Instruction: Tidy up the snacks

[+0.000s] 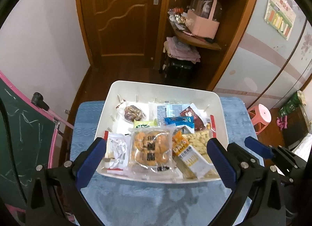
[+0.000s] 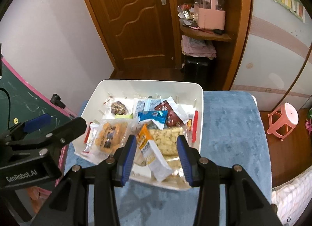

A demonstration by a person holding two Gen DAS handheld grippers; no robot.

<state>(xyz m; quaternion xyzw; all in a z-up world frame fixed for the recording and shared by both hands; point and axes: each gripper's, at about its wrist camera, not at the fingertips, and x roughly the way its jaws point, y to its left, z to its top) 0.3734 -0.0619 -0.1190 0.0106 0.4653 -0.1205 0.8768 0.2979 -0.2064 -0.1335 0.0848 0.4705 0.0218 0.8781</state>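
Snacks fill the white bin [image 1: 220, 108], just ahead of and below both grippers. The left gripper [image 1: 156, 159], spread wide and empty, frames the clear cookie packet [image 1: 151, 148]; the right gripper [image 2: 156, 159], half-parted and empty, frames the upright-lying oat bar [image 2: 152, 151].

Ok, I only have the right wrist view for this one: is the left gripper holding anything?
Observer: No. The left gripper has its jaws wide apart and empty, above the tray.
Operator: What lies under it?
Observer: The clear cookie pack, flat at the tray's near side, with neither pad touching it.
Operator: Anything past the pink stool?
Observer: A green bag on dark furniture; your frame nearly cuts it off.
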